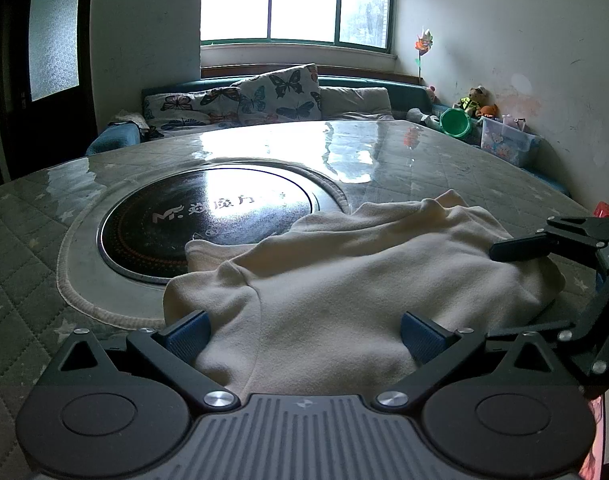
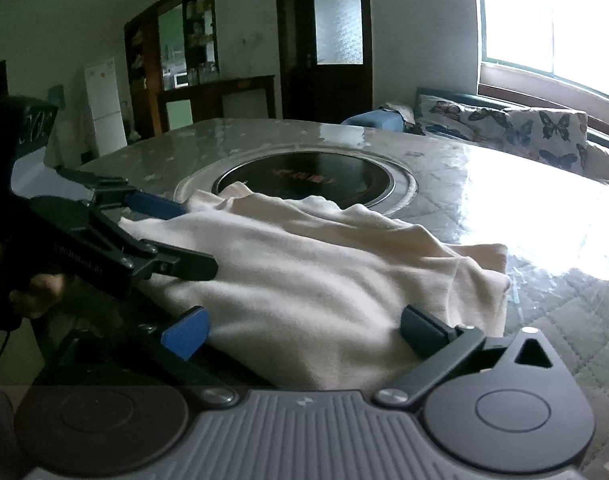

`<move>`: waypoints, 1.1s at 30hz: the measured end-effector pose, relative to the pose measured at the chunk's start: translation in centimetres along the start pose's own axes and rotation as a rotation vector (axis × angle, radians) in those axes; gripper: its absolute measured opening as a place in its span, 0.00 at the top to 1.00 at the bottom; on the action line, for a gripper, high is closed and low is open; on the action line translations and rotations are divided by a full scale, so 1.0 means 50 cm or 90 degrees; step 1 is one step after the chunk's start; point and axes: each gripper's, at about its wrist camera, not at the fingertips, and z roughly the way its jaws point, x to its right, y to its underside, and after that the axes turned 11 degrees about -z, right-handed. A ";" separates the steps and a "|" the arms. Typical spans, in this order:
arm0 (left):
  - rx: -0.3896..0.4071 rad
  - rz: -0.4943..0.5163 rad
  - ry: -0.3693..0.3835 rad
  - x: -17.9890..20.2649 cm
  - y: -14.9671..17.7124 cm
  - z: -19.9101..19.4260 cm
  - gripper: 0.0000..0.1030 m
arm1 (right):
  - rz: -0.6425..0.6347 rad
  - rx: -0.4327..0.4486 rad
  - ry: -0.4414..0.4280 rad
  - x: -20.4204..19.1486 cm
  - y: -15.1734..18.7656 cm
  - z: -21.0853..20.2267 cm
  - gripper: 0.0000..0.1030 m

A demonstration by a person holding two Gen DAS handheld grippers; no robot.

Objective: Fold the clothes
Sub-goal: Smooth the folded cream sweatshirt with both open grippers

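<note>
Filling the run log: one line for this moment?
stage: fold | cream garment on table | left gripper open | right gripper open

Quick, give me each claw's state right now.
Left claw: open, nothing gripped, cream garment lying between its fingers.
Right claw: open wide, nothing gripped, same garment between its fingers.

1. The garment [image 1: 344, 280] hides part of the black disc [image 1: 184, 216] in the table; some of the white letters on the disc are washed out by glare.
2. The near hem of the garment is hidden behind the left gripper [image 1: 304, 338].
3. In the right wrist view, the right gripper [image 2: 304, 334] covers the near edge of the garment too.
4. The hand [image 2: 36, 292] at the left edge there is dark and mostly cut off.
5. The shelf items [image 2: 196, 40] are too small to tell.
</note>
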 end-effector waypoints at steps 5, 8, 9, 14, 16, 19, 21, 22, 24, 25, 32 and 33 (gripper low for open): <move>0.000 0.000 -0.001 0.002 0.001 0.002 0.00 | 0.018 0.002 -0.014 0.007 0.002 -0.002 0.00; 0.001 0.000 -0.001 0.005 0.002 0.003 0.00 | 0.033 0.016 -0.018 0.010 0.004 -0.012 0.00; 0.001 0.000 -0.002 0.006 0.002 0.003 0.00 | 0.038 0.021 -0.018 0.011 0.005 -0.016 0.00; 0.001 0.000 -0.001 0.006 0.004 0.004 0.00 | 0.057 0.052 0.000 0.013 0.007 -0.053 0.00; 0.001 0.000 -0.001 0.006 0.004 0.003 0.00 | 0.067 0.042 -0.001 0.021 0.010 -0.056 0.00; 0.001 0.000 -0.001 0.005 0.005 0.003 0.00 | 0.073 0.025 0.003 0.029 0.019 -0.056 0.00; 0.000 0.001 -0.001 0.004 0.004 0.003 0.00 | 0.067 0.024 0.003 0.028 0.020 -0.059 0.00; -0.001 0.002 -0.001 0.004 0.003 0.003 0.00 | 0.067 0.027 0.000 0.028 0.016 -0.061 0.00; -0.003 0.001 -0.001 0.003 0.001 0.002 0.00 | 0.071 0.038 -0.003 0.033 0.005 -0.066 0.00; -0.005 -0.001 0.000 0.001 -0.001 0.001 0.00 | 0.074 0.046 -0.003 0.037 -0.003 -0.070 0.00; -0.006 -0.022 0.014 -0.007 -0.015 -0.006 0.00 | 0.118 0.058 -0.025 0.103 -0.054 -0.041 0.03; -0.005 -0.022 0.015 -0.006 -0.015 -0.007 0.00 | 0.130 0.052 -0.048 0.112 -0.062 -0.024 0.03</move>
